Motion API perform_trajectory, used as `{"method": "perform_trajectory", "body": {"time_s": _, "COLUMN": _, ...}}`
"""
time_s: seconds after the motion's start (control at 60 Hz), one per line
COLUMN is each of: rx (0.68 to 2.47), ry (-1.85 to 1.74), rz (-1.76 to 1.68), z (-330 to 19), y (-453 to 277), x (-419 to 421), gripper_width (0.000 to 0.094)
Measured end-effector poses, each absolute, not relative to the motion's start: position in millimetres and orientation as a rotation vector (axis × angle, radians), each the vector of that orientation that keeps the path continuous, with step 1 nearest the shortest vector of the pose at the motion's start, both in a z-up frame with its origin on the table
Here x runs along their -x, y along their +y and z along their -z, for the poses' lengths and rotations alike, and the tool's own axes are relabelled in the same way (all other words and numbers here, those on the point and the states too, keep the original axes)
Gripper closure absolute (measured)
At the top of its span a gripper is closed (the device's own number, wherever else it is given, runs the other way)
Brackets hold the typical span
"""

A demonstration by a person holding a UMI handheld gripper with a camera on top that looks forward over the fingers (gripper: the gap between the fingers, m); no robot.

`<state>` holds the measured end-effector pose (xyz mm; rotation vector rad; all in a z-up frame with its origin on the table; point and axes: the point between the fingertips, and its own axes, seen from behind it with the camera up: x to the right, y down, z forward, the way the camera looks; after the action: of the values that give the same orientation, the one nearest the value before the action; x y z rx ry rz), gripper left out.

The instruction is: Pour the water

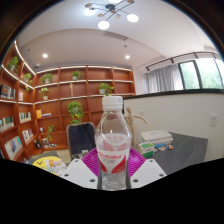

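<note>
A clear plastic water bottle (pixel 113 135) with a white cap and a red-and-white label stands upright between my fingers. My gripper (pixel 113 168) is shut on the bottle: both magenta pads (pixel 92 160) press on its sides at label height. The bottle is held up off any surface, and its base lies between the white finger bodies. Water fills the lower part. No cup or other vessel for the water is in view.
A table (pixel 185 150) lies ahead to the right with a stack of white boxes (pixel 157 137) on it. A dark chair (pixel 80 137) stands behind the bottle. Wooden shelves with plants (pixel 75 110) line the back wall. A yellow object (pixel 47 164) sits low to the left.
</note>
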<state>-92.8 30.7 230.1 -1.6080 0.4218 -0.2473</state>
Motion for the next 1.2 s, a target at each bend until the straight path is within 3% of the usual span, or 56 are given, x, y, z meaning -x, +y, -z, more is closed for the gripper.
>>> {"method": "perform_trajectory", "body": {"time_s": 0.05, "rx": 1.626, "ry": 0.442, "rz": 0.273, "z": -226, "y": 28, "x": 86, "gripper_width": 0.0585}}
{"method": "perform_trajectory", "body": {"time_s": 0.1, "rx": 1.64, "ry": 0.453, "rz": 0.29, "z": -195, "y": 34, "x": 64, "gripper_width": 0.0586}}
{"method": "perform_trajectory", "body": {"time_s": 0.433, "rx": 1.79, "ry": 0.411, "rz": 0.395, "z": -100, "y": 39, "x": 36, "gripper_width": 0.0581}}
{"method": "perform_trajectory", "body": {"time_s": 0.567, "rx": 1.743, "ry": 0.427, "rz": 0.377, "z": -104, "y": 35, "x": 35, "gripper_width": 0.0547}}
{"method": "perform_trajectory", "body": {"time_s": 0.75, "rx": 1.723, "ry": 0.446, "rz": 0.354, "z": -102, "y": 30, "x": 35, "gripper_width": 0.0392}}
{"method": "perform_trajectory", "body": {"time_s": 0.867, "rx": 1.779, "ry": 0.391, "rz": 0.31, "z": -91, "y": 28, "x": 47, "gripper_width": 0.0107}}
{"method": "perform_trajectory", "body": {"time_s": 1.2, "rx": 1.863, "ry": 0.259, "rz": 0.244, "z": -81, "y": -43, "x": 95, "gripper_width": 0.0066}}
